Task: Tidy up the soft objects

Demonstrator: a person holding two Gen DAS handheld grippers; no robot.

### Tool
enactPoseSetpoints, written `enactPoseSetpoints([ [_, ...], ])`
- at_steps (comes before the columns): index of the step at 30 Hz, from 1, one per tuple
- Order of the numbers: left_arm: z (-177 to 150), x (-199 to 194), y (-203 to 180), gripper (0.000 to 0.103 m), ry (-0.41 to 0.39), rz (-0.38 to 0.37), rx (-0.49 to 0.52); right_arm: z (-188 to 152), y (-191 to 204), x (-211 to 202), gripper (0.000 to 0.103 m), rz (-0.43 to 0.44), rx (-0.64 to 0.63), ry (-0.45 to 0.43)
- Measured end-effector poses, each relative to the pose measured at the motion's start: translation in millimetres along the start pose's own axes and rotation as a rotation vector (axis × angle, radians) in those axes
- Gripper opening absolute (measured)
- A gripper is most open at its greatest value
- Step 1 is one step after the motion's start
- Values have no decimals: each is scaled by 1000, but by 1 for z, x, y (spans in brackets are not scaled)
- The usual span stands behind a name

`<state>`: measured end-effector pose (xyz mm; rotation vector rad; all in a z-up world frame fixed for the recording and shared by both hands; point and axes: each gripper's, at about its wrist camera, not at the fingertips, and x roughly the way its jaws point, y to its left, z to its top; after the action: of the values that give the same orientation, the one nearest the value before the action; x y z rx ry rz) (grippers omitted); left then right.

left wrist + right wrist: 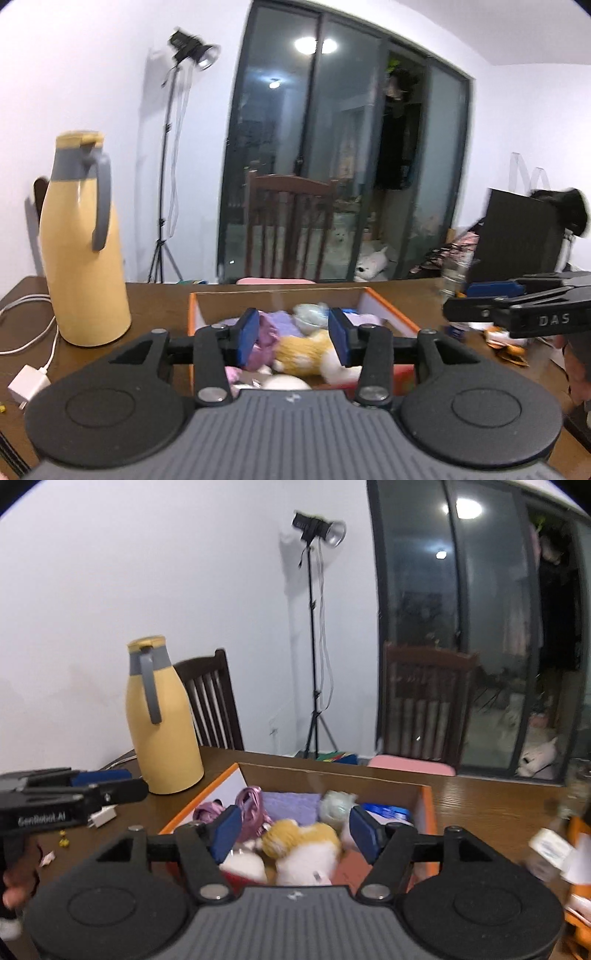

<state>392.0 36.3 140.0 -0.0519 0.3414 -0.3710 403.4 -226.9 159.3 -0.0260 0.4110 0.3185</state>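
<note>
A yellow thermos jug (83, 243) with a grey handle stands on the wooden table (155, 306) left of an orange-edged cardboard box (391, 310), with a white charger (27, 384) and its cable lying near its base. Behind the table are a dark wooden chair (291, 225), a studio light on a stand (317, 531) and dark glass sliding doors. The soft things lie inside the box: a yellow-and-white plush toy (303, 843), a purple cloth (290, 805), a pink ribbon-like piece (251, 808) and a pale fluffy item (308, 314) too blurred to name. The left gripper (298, 336) and the right gripper (295, 830) both hang over the box with jaws spread and nothing between them. Each gripper's body hides the near end of the box, and clutter at the table's right edge is smeared.
</note>
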Motion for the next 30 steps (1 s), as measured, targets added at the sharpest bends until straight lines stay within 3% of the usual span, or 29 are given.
enactPoseSetpoints([
  [8,-35,-101,-60,57,-67,-46,76,-57,16,-131,74,-71,-64,-86],
  [11,-50,-134,-71,60,-80,-52,69,-79,30,-167,75,-87,-90,-114],
  [15,-75,-164,-76,62,-79,-30,51,-114,47,-210,83,-76,-86,-158],
  [20,-102,-186,-83,65,-56,37,63,-152,66,-229,83,-70,-96,-110],
  [30,-129,-214,-81,71,-35,31,48,-189,77,-239,84,-85,-44,-73],
])
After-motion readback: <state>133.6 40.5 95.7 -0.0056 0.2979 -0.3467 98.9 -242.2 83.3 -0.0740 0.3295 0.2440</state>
